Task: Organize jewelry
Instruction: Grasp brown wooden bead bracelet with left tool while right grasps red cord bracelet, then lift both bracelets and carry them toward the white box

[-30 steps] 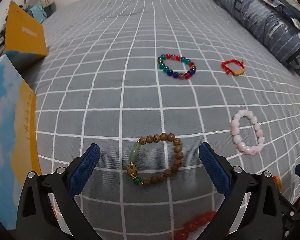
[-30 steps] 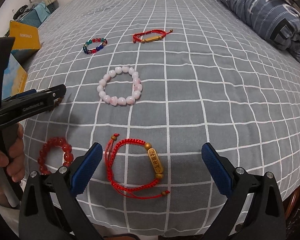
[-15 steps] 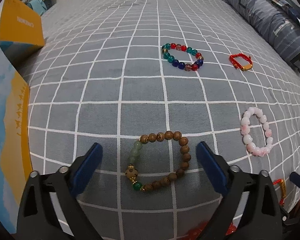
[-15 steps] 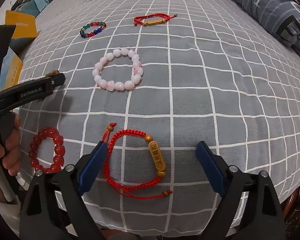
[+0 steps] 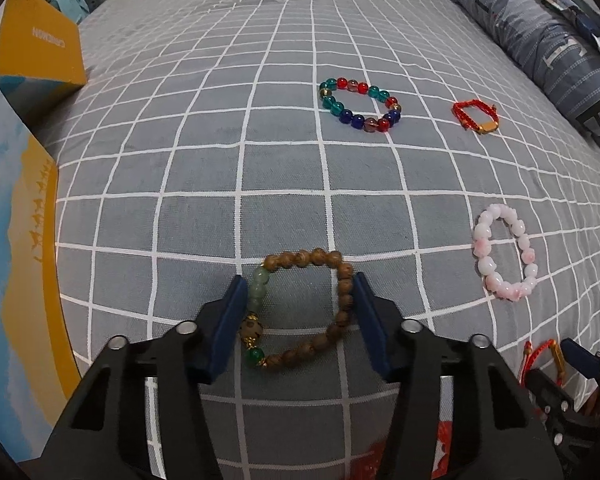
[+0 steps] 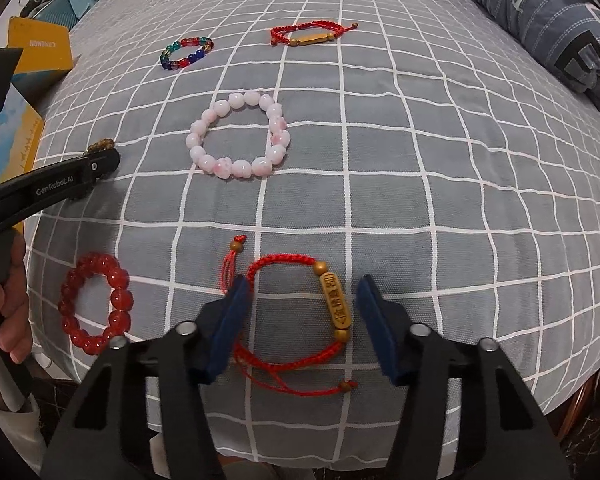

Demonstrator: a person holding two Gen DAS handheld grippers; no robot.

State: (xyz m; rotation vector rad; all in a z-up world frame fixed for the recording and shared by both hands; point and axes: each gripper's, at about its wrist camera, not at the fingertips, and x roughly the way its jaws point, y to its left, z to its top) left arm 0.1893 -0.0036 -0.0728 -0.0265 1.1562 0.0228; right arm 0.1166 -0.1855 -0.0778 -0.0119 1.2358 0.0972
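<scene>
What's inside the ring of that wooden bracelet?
Inside the wooden bracelet, only the grey checked bedspread shows. The left gripper straddles it, hiding nothing within.

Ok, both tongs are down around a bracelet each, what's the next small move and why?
Probably close the left tongs the rest of the way on the wooden bead bracelet. The blue pads already sit just outside the ring on both sides, so it should pinch without repositioning. The right tongs likewise straddle the red cord bracelet, the pads not yet gripping it.
</scene>
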